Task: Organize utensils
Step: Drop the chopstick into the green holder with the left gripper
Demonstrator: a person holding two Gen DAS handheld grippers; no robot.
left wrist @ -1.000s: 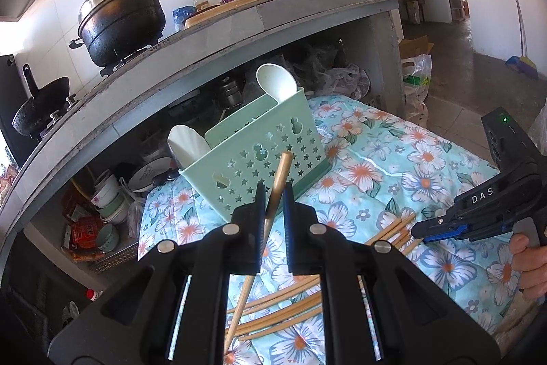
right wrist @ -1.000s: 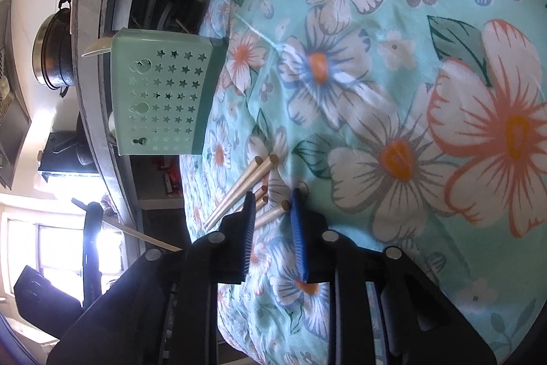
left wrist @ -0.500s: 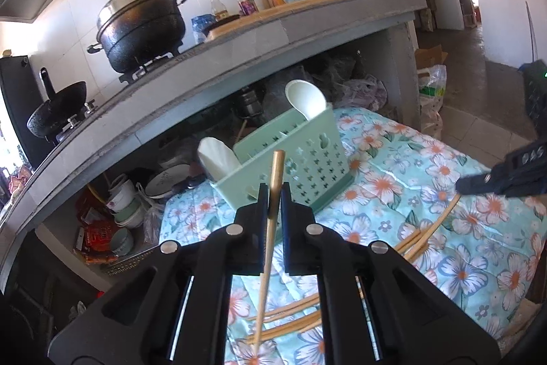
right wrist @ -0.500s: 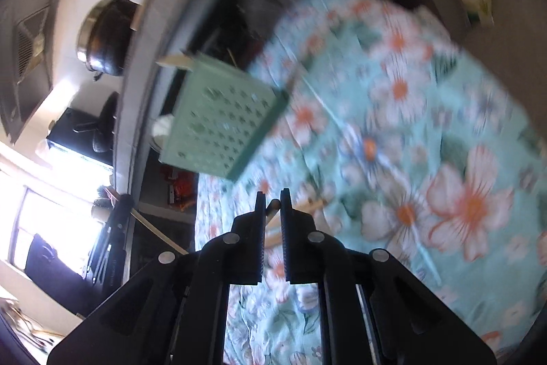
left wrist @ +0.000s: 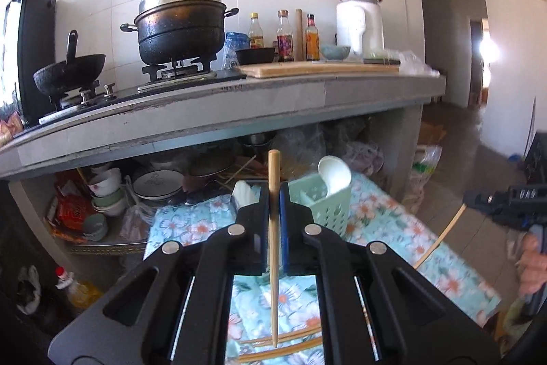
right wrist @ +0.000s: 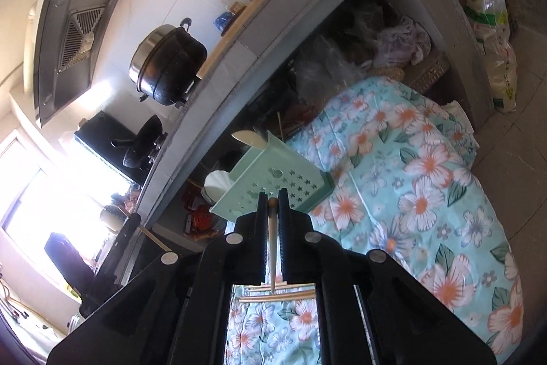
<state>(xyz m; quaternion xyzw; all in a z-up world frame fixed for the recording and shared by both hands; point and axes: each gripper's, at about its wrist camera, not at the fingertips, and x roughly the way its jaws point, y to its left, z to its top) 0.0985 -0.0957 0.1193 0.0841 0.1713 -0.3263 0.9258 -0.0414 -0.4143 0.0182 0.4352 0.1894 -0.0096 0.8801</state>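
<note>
My left gripper (left wrist: 273, 197) is shut on a wooden chopstick (left wrist: 273, 262) and holds it upright above the floral cloth (left wrist: 376, 228). Just beyond it stands the mint green utensil caddy (left wrist: 324, 204) with two white spoons (left wrist: 335, 173) in it. My right gripper (right wrist: 272, 204) is shut on another chopstick (right wrist: 272, 248), lifted above the cloth (right wrist: 410, 194), with the caddy (right wrist: 273, 183) close ahead. It also shows at the right of the left wrist view (left wrist: 492, 200) with its chopstick (left wrist: 441, 235) hanging down. Several chopsticks (left wrist: 280, 348) lie on the cloth below.
A grey concrete counter (left wrist: 239, 112) runs behind the caddy, with a black pot (left wrist: 181, 26), a wok (left wrist: 68, 70), bottles (left wrist: 285, 36) and a white jar (left wrist: 359, 23) on it. Bowls and plates (left wrist: 157, 183) sit on shelves under it. A bag (right wrist: 492, 33) stands on the floor.
Both grippers have risen, each carrying a chopstick off the cloth. The left chopstick has turned from tilted to upright. The right gripper closed on its chopstick and lifted.
</note>
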